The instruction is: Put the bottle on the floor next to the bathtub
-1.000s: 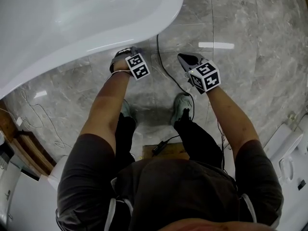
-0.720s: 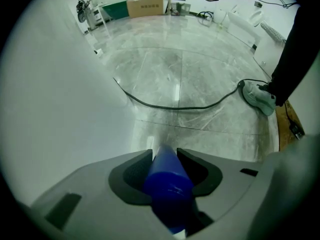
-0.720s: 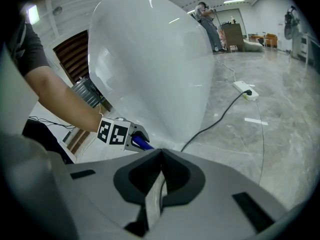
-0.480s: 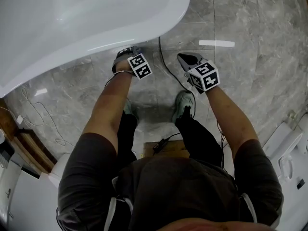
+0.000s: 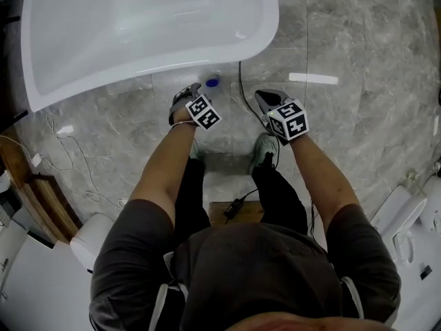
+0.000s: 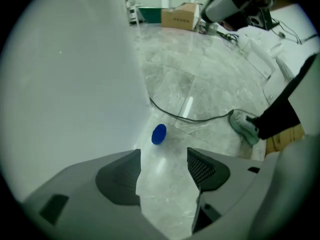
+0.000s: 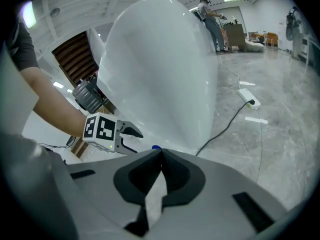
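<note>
A blue-capped bottle (image 5: 211,82) stands on the grey marble floor (image 5: 358,47) just beside the white bathtub (image 5: 151,19). The left gripper (image 5: 187,92) hangs near it with its jaws spread wide and empty, the bottle lying ahead of the gap and clear of both. Alongside, the right gripper (image 5: 266,99) has its jaws pressed together on nothing.
</note>
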